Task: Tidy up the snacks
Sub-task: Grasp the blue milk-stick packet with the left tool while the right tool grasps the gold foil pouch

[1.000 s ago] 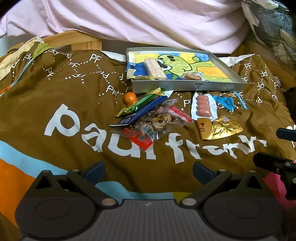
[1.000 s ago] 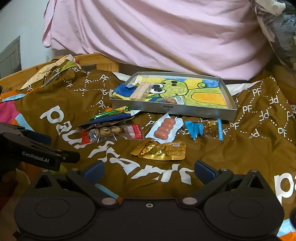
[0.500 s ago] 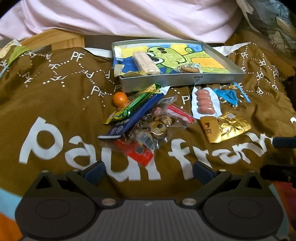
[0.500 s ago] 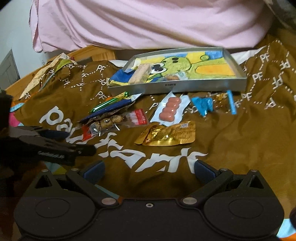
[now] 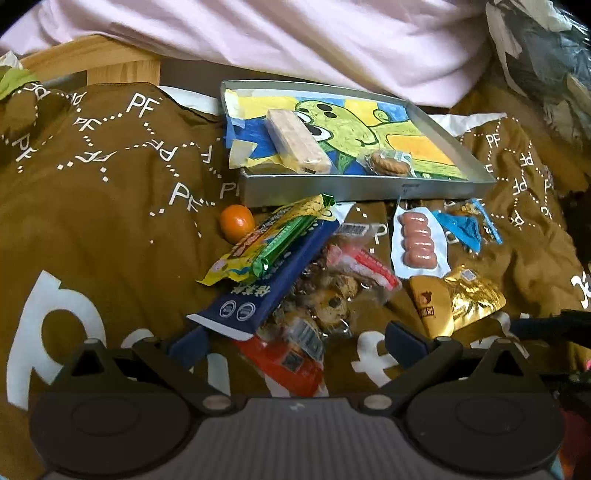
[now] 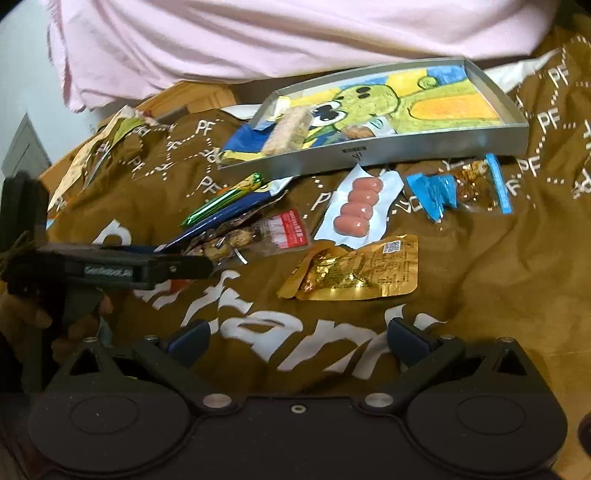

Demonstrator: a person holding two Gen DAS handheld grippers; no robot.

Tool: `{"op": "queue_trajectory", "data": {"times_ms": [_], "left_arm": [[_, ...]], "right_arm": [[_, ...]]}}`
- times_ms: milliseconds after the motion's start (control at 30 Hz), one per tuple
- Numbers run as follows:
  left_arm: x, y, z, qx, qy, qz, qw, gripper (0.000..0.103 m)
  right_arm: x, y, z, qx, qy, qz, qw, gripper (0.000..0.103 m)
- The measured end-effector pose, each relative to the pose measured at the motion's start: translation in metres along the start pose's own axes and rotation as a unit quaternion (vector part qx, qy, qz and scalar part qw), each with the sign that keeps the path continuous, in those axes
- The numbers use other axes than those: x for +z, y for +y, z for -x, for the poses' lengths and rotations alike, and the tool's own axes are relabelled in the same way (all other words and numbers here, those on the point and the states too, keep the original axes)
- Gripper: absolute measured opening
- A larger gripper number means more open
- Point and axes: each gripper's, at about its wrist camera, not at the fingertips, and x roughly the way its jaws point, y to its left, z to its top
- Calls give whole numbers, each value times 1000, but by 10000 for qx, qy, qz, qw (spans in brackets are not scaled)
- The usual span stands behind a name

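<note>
A bedroom at home, by the look of it.
A brown printed blanket covers a wooden bed frame, with pale pink bedding heaped behind; the dark bundle at right is perhaps clothing.

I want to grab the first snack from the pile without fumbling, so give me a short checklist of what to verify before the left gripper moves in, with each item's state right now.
1. Left gripper open and empty: ok, jaws spread wide.
2. Right gripper open and empty: ok.
3. Target snack lies free: not ok; the blue packet lies on the clear cookie bag, with the yellow-green wrapper on top.
4. Tray has room: ok, only the wafer bar and wrapped cookie inside.
5. Grippers clear of each other: cannot tell; they sit close.
</note>
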Motion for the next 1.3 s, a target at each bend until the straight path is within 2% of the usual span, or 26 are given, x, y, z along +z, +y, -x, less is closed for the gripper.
{"op": "queue_trajectory", "data": {"times_ms": [133, 200, 367, 467, 567, 667, 767, 833, 867, 900, 967, 1133, 1233, 1300], "left_arm": [[5, 1, -8, 52, -20, -85, 9999, 103], [6, 4, -10, -28, -42, -36, 10000, 103], [6, 6, -6, -612, -64, 55, 9981, 102], [5, 0, -4, -688, -39, -147, 9975, 102], [5, 3, -3, -963, 39, -47, 9953, 102], [7, 7, -1, -1135, 65, 23, 9935, 102], [8, 8, 1, -1232, 18, 0, 9924, 102], [8, 7, 0, -1083, -62, -100, 9940, 101], [7, 7, -3, -987, -39, -121, 9950, 100], [6, 7, -6, -899, -8, -134, 9959, 98], [5, 5, -11, -652, 78, -216, 9976, 90], [1, -8, -8, -290, 78, -593, 9978, 80], [2, -11, -4, -331, 150, -557, 9978, 76], [2, -12, 2, -614, 251, -396, 9970, 75]], "right_arm": [[10, -8, -15, 58, -52, -308, 9995, 100], [16, -10, -22, 59, -110, -399, 9991, 93], [30, -13, -31, 109, -310, -550, 9979, 80], [34, -15, -28, 95, -415, -606, 9973, 69], [34, -20, -26, 14, -435, -639, 9970, 58], [34, -26, -28, -45, -394, -713, 9967, 51], [35, -28, -34, -11, -337, -735, 9967, 51], [38, -27, -40, 23, -289, -717, 9970, 47], [39, -25, -43, 16, -267, -697, 9972, 38], [40, -24, -47, -22, -249, -675, 9974, 35], [40, -22, -48, -67, -274, -676, 9973, 32], [36, -21, -39, 12, -278, -730, 9969, 29], [32, -19, -29, 128, -304, -784, 9964, 23], [29, -21, -20, 200, -350, -877, 9953, 20]]}}
